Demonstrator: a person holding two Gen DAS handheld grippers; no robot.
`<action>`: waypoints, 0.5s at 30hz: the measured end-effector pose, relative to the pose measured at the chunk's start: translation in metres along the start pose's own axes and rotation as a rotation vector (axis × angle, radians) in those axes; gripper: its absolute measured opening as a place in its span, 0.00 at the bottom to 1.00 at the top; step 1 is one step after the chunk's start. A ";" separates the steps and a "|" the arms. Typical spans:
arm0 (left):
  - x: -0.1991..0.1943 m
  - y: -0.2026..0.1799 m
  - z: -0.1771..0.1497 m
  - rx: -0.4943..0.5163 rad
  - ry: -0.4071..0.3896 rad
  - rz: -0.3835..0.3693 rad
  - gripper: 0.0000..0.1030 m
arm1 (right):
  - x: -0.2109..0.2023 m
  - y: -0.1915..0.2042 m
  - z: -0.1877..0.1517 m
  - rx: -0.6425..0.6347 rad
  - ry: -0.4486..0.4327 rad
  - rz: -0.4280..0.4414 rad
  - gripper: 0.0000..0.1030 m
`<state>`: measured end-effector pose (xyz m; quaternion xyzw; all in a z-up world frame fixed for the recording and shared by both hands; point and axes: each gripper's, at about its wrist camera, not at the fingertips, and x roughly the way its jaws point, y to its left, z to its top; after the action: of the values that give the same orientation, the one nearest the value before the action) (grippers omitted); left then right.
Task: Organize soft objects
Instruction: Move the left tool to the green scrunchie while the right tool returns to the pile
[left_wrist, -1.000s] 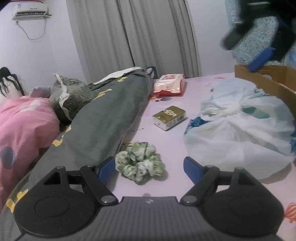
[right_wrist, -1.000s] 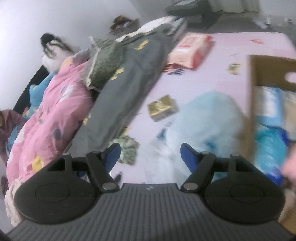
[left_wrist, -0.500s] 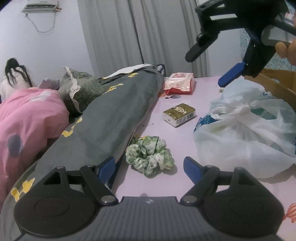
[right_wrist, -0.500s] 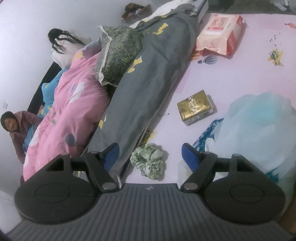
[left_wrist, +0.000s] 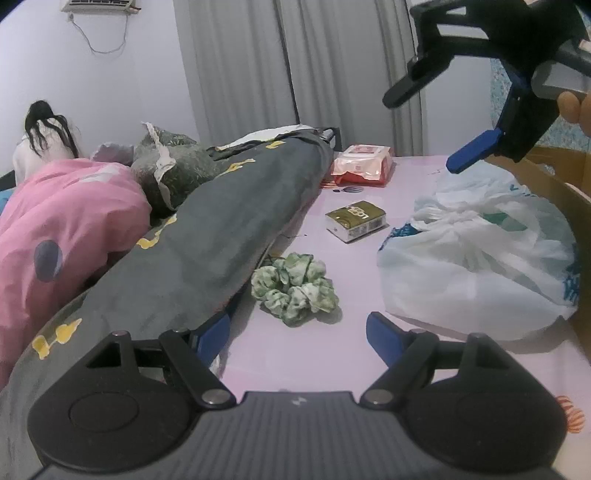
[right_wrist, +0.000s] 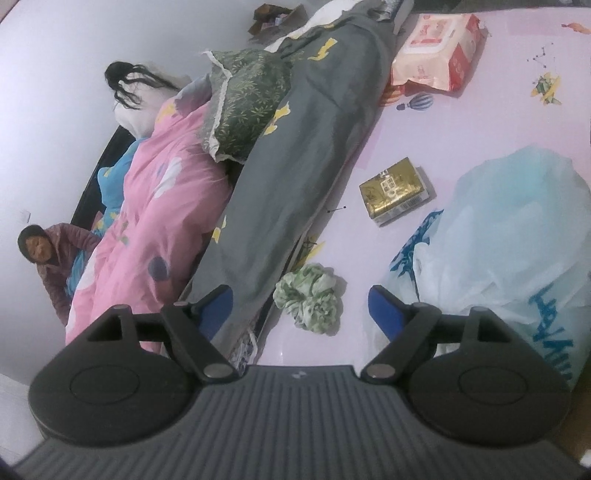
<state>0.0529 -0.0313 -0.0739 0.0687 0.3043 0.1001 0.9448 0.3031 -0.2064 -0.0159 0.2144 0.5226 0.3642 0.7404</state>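
Observation:
A green and white scrunchie (left_wrist: 293, 290) lies on the pink bed sheet (left_wrist: 306, 354), beside the edge of a grey quilt (left_wrist: 207, 236). My left gripper (left_wrist: 297, 334) hovers low just in front of it, open and holding nothing. My right gripper (right_wrist: 301, 308) hangs higher above the scrunchie (right_wrist: 309, 297), its jaws opening with nothing pressed between them. That right gripper (left_wrist: 439, 110) also shows at the top right of the left wrist view, with a person's fingers on it.
A knotted white plastic bag (left_wrist: 476, 251) sits right of the scrunchie, a cardboard box (left_wrist: 554, 177) behind it. A gold packet (left_wrist: 355, 220) and a red wipes pack (left_wrist: 364, 164) lie farther back. Pink duvet (right_wrist: 147, 229) and green pillow (right_wrist: 247, 107) are at left; a person (right_wrist: 48, 254) sits beyond.
My right gripper swung from over the box and bag toward the scrunchie, sank a little and widened its jaws. The left gripper drifted sideways, so the scrunchie sits more centred.

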 end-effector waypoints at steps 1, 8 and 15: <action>-0.001 -0.001 0.000 0.000 0.001 -0.003 0.80 | -0.003 0.001 -0.001 -0.002 -0.001 0.002 0.81; -0.002 -0.007 -0.001 0.017 0.004 -0.027 0.80 | -0.019 0.000 -0.003 -0.001 -0.009 0.006 0.83; 0.012 -0.003 0.002 0.033 0.009 -0.065 0.80 | -0.025 -0.001 0.000 0.006 -0.021 -0.014 0.84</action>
<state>0.0636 -0.0316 -0.0794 0.0738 0.3122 0.0646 0.9449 0.2991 -0.2266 -0.0009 0.2169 0.5173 0.3551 0.7478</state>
